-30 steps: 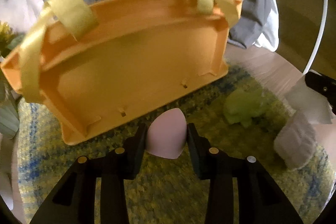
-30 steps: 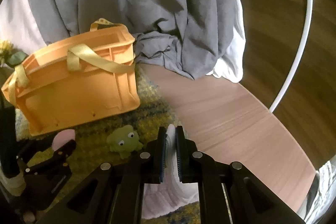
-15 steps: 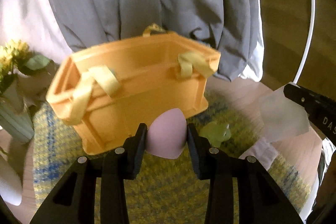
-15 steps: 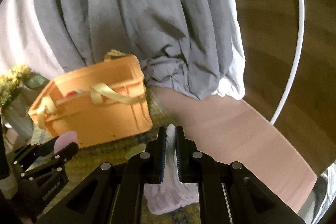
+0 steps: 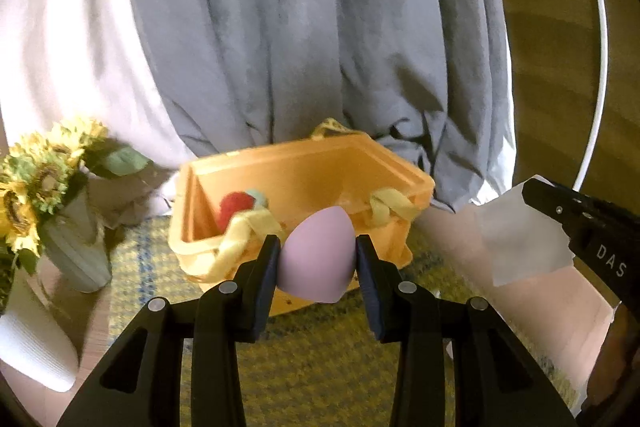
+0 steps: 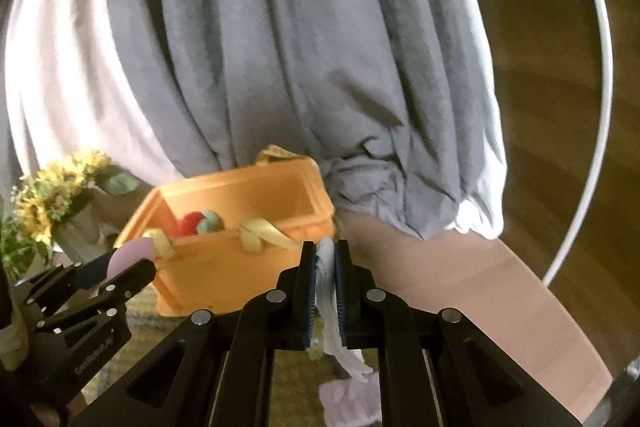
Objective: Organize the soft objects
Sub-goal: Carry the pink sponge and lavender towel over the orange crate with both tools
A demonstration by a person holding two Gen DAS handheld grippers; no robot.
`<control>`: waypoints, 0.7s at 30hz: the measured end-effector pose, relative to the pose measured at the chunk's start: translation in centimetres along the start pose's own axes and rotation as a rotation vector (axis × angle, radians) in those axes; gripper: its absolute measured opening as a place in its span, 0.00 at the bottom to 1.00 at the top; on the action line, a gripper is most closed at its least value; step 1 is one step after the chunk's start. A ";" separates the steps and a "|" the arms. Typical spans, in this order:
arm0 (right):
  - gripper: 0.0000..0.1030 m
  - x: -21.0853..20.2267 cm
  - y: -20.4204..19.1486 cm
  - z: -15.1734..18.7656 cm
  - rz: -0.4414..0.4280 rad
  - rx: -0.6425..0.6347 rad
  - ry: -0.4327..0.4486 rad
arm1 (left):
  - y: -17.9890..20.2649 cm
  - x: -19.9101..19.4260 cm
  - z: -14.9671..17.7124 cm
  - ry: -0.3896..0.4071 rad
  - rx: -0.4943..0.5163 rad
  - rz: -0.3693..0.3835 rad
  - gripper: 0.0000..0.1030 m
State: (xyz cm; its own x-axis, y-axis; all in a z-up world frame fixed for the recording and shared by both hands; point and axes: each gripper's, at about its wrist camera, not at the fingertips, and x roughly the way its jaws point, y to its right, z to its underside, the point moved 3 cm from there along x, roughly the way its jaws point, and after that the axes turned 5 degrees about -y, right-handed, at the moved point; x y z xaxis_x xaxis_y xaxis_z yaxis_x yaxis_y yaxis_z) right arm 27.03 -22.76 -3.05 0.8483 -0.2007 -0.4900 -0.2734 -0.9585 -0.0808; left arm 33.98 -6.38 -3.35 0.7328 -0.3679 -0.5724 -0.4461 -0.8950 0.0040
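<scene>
Leftmost, a sunflower bunch stands in a pale ribbed vase on the counter, w/ a white ribbed object at the near left edge. Next, centre-left: left gripper, fingers clamped on a pink egg-shaped sponge, its tip pointing up & overlapping the front wall of the orange basket in the left wrist view. Basket sits upright on a yellow-blue woven mat; yellow fabric handles drape over its rim; a red soft item & a teal one lie inside at the left end. Behind: grey cloth hanging over white fabric. Right of basket: right gripper, fingers pinched nearly together on a white cloth, which dangles below them, clear of the counter. Another pale cloth lies beneath it. Far right: a white hoop against wood floor.
</scene>
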 end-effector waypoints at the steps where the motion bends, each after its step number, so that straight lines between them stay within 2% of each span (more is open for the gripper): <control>1: 0.10 -0.1 -0.2 -0.3 -0.012 -0.004 0.008 | -0.2 -0.2 -0.2 0.008 -0.006 -0.009 0.36; 12: 0.10 0.0 -2.5 -3.4 -0.123 -0.053 0.085 | -2.0 -1.3 -1.7 0.059 -0.038 -0.082 0.36; 21: 0.10 2.0 -4.2 -5.7 -0.206 -0.084 0.103 | -3.4 -0.6 -4.0 0.102 -0.051 -0.126 0.36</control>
State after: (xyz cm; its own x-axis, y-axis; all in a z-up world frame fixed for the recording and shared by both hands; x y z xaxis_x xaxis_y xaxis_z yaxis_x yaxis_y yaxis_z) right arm 32.44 -20.25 1.31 0.9251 -0.0146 -0.3796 -0.0549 -0.9939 -0.0956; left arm 37.06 -4.12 0.25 0.8312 -0.2730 -0.4844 -0.3225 -0.9464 -0.0200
